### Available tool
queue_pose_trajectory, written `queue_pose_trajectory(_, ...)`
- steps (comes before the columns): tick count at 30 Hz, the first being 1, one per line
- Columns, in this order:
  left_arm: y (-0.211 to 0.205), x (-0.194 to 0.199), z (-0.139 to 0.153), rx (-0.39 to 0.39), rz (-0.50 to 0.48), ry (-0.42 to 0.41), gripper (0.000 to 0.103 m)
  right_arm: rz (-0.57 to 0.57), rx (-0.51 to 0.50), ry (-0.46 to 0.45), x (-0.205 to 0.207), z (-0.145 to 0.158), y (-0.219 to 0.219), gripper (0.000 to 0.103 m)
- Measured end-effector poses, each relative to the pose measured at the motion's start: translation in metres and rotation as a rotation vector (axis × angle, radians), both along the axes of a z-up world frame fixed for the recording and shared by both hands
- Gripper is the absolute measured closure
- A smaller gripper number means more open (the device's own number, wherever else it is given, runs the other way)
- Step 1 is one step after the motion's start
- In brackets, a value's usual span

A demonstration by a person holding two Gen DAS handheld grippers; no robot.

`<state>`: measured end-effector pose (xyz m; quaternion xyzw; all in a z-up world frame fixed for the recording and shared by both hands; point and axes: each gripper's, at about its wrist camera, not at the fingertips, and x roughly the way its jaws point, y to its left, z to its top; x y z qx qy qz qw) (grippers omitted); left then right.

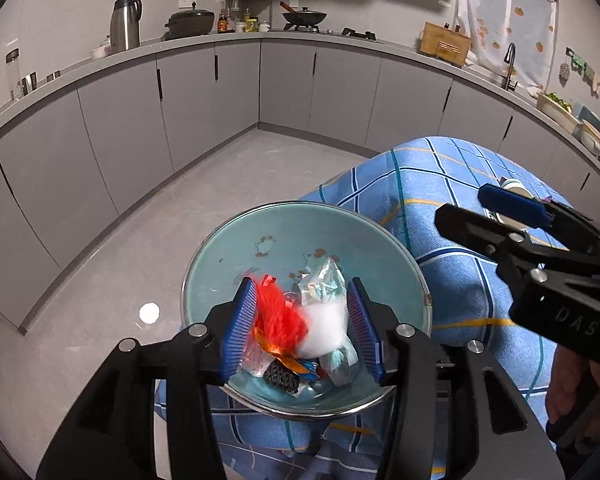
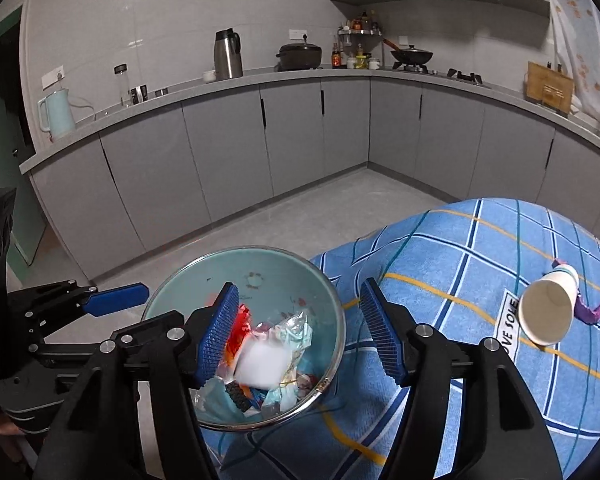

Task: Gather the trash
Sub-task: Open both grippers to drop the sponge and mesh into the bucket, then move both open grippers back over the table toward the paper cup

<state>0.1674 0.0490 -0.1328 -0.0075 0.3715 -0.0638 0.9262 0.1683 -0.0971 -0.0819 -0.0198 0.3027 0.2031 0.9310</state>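
Both claws angle downward side by side, left claw [image 1: 302,328] and right claw [image 2: 300,334] parted (nothing gripped).

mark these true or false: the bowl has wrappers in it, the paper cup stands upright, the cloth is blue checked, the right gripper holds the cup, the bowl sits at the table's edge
1. The bowl has wrappers in it. True.
2. The paper cup stands upright. False: it lies on its side, with its mouth toward the camera.
3. The cloth is blue checked. True.
4. The right gripper holds the cup. False: its jaws are open and empty, and the cup lies apart from it on the cloth.
5. The bowl sits at the table's edge. True: floor shows just beyond its rim.
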Motion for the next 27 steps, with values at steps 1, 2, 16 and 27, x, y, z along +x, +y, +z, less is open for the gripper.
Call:
queue_pose_trajectory(1,0.0,0.0,0.0,-0.002,0.0,0.0,0.053,0.0,0.003,0.0,0.0,0.001,-0.001,0.04)
queue_pose_trajectory(2,0.001,0.0,0.0,0.0,0.005,-0.001,0.049,-0.001,0.004,0.0,-0.001,0.001,-0.001,0.04)
queue_pose_trajectory(16,-0.002,-0.005,0.003,0.009,0.021,-0.015,0.032,-0.033,0.016,-0.003,-0.009,0.0,-0.015,0.035)
queue_pose_trajectory(27,-0.01,-0.012,0.011,0.015,0.017,-0.04,0.024,-0.059,0.014,-0.007,-0.019,0.001,-0.033,0.034)
